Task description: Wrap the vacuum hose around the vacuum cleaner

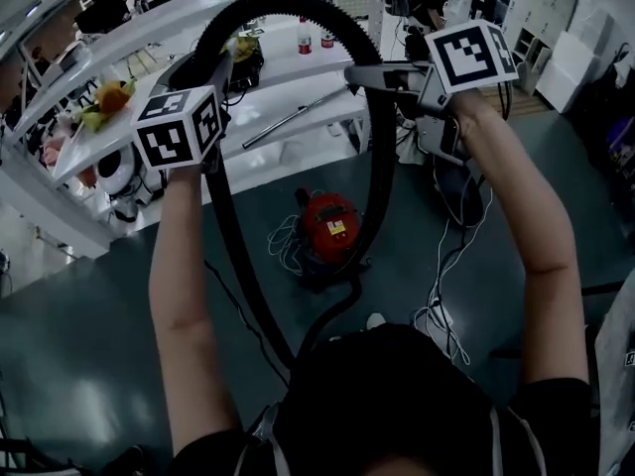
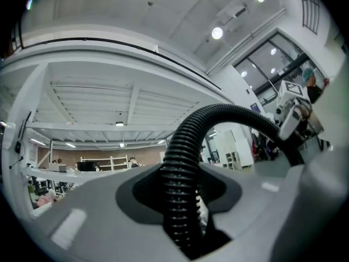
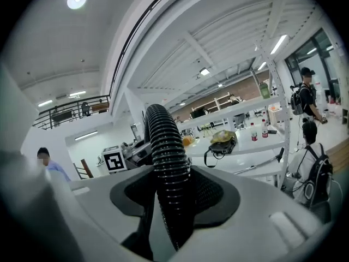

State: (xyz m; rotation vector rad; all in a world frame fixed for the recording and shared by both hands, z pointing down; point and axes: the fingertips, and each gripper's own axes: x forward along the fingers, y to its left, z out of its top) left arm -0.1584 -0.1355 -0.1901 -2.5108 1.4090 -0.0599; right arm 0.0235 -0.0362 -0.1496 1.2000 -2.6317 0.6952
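The left gripper (image 2: 182,217) is pinched on the black ribbed vacuum hose (image 1: 288,0), which stands up between its jaws. The right gripper (image 3: 172,212) is clamped on the same hose further along. Between the two grips the hose rises in a high arch in front of the person, and both ends hang down towards the floor (image 1: 89,345).

The red vacuum cleaner (image 1: 329,224) sits on that floor below the arch, well apart from both grippers, with a white table (image 1: 298,77) behind it. I cannot tell where the hose joins it.

The hose looks light, bendy and springy, so it will probably try to uncoil. Its ribs should stop it slipping. Short grips, close to where each loop is laid, would likely control it best.
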